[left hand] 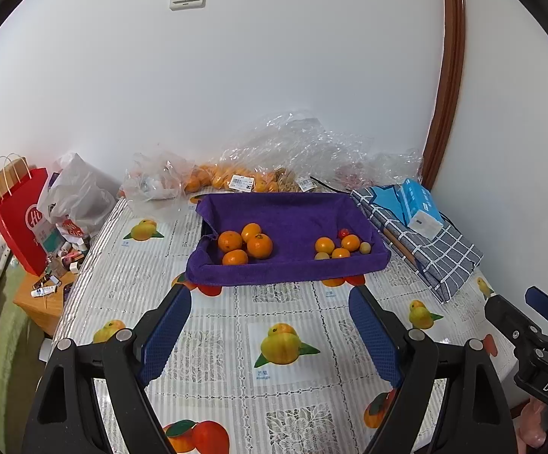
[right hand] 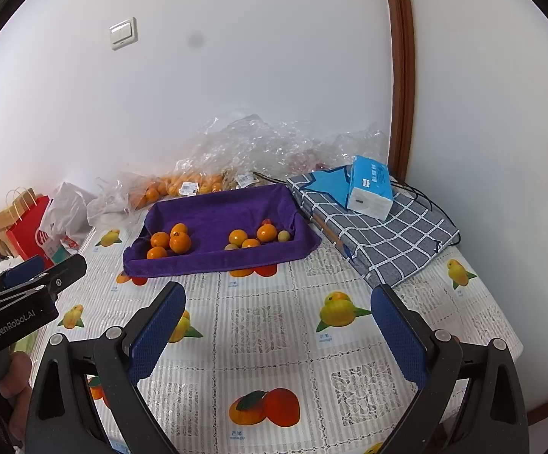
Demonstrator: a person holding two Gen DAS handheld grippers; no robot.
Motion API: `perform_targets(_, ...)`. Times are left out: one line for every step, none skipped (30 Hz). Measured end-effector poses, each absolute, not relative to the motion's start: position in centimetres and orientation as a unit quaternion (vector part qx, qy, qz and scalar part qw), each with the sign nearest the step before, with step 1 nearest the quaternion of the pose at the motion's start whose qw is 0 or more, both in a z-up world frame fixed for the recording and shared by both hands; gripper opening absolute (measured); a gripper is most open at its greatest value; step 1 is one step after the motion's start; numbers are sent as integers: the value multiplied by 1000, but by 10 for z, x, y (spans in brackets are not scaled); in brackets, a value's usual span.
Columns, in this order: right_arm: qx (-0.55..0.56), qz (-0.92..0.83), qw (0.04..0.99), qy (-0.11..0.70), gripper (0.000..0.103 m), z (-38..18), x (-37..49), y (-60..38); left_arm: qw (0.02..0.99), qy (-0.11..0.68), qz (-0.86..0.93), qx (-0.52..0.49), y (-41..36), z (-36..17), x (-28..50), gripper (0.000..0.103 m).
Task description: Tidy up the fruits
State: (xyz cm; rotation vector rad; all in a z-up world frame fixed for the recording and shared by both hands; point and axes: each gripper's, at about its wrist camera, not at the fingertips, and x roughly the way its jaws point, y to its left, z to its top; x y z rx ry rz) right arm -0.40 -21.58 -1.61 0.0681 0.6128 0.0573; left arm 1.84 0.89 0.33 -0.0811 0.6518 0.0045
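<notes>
A tray lined with a purple towel (left hand: 293,272) (right hand: 198,265) sits at the far middle of the table. On its left lies a cluster of larger oranges (left hand: 245,246) (right hand: 170,242). On its right lie smaller oranges (left hand: 336,246) (right hand: 253,236), pale round fruits (left hand: 365,247) (right hand: 283,235) and a small red fruit (left hand: 344,232). My left gripper (left hand: 270,295) is open and empty, in front of the tray. My right gripper (right hand: 277,295) is open and empty, also short of the tray.
Clear plastic bags with more oranges (left hand: 236,179) (right hand: 183,187) lie against the wall behind the tray. A folded checked cloth (left hand: 425,249) (right hand: 380,238) with a blue tissue pack (left hand: 419,208) (right hand: 370,185) lies right of it. A red paper bag (left hand: 18,215) stands off the table's left.
</notes>
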Motion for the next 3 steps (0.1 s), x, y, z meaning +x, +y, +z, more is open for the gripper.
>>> perform_targets(33,28,952,301,98,-16,-4,-215,947,319,2,-40,9,3,18,85)
perform_targets(33,28,952,301,98,-16,-4,-215,947,318,2,-40,9,3,18,85)
perform_targets(33,28,952,302,98,-16,-3,-215,948,317,2,-39,10,2,18,85)
